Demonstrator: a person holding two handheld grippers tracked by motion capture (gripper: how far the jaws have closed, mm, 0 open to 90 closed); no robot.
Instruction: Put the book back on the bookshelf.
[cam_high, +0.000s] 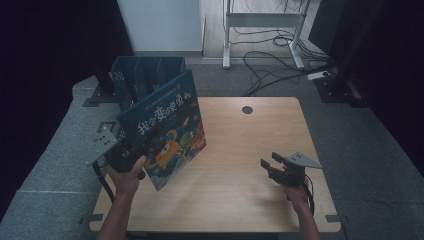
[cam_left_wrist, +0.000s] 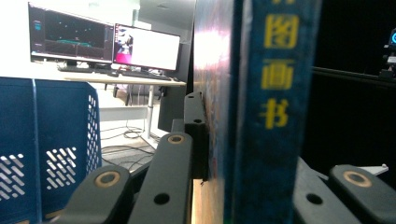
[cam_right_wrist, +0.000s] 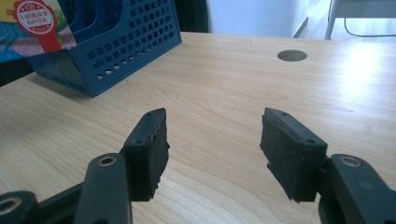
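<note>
Book: blue picture book (cam_high: 165, 127) with yellow and white lettering and a cartoon creature on its cover; lifted off the table, tilted, just in front of the blue rack; its spine (cam_left_wrist: 268, 107) stands upright between the jaws in the left gripper view.
Left gripper: (cam_high: 131, 156) clenched on the book's lower left edge, one pad (cam_left_wrist: 195, 135) flat against the cover; held in the person's left hand (cam_high: 126, 175).
Right gripper: (cam_high: 270, 166) jaws apart with nothing between them, low over the bare wood near the table's right edge, well apart from the book.
Rack: blue perforated file rack (cam_high: 142, 80) standing at the table's far left corner.
Table: light wooden top (cam_high: 250, 150) with a round cable hole (cam_high: 247, 109) near the far edge.
</note>
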